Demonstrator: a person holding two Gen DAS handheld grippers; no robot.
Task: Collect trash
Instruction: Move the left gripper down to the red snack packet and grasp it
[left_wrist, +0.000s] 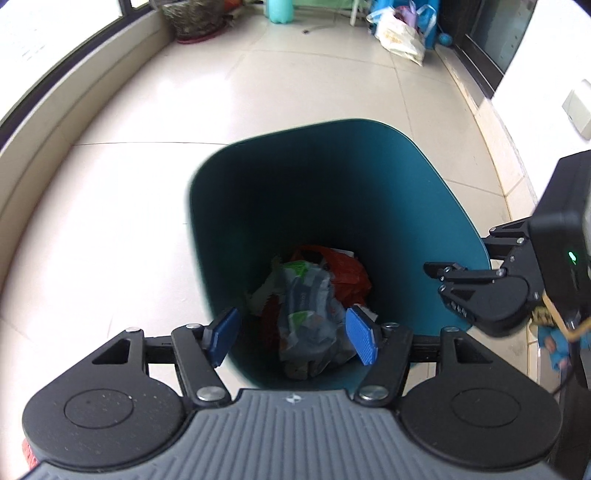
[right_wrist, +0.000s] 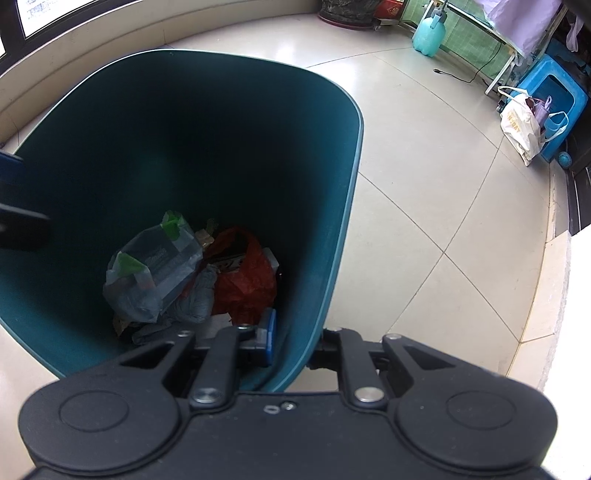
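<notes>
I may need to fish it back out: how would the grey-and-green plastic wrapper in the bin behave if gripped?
The grey-and-green plastic wrapper looks crumpled and thin, so it is probably floppy and light. Its glossy film may slip between pads. It lies loose atop the orange bag in the teal bin, so it should lift free.
</notes>
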